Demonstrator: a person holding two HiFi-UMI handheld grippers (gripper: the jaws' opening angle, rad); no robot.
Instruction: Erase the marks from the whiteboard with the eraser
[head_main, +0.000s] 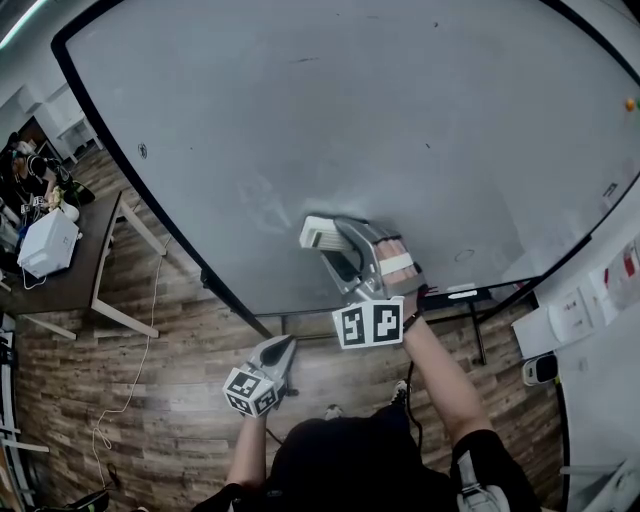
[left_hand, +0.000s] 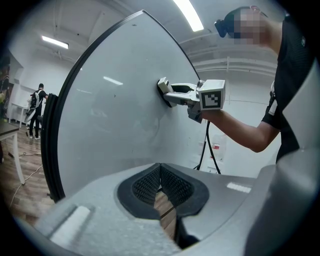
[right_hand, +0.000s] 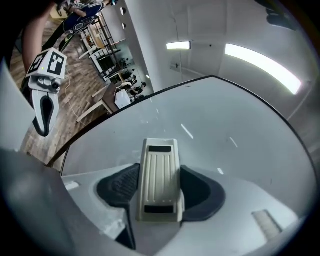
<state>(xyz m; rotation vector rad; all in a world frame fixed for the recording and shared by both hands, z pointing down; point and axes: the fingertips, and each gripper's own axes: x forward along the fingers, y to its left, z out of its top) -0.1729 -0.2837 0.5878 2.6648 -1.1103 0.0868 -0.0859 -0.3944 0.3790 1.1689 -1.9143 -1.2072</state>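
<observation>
Wood-top table (head_main: 75, 285): far left of head view, about 9 o'clock from the board's centre. A white box (head_main: 45, 245) sits on it. No part in the task.
Left claw (head_main: 283, 345): low and off the board, at 7 o'clock from the right claw (head_main: 342, 248). Jaws pressed together with nothing between them; only floor (head_main: 170, 400) shows past the pads.
Faint smear (head_main: 262, 205): pale residue on the board, about 10 o'clock from the eraser, near but apart. Cannot tell how much ink it holds.
Eraser (head_main: 318, 233): cream plastic block, clamped across its width. Long axis runs along the jaws, out toward the board. Working face looks pressed to the board in the left gripper view.
Right claw: jaws spread to the eraser's width and holding it. By far the nearer hand to the smear.
Whiteboard (head_main: 380, 110): otherwise mostly clean, with a few specks.
Judgement: wiping appears under way. The next stroke likely goes toward 10 o'clock, face kept flat.
</observation>
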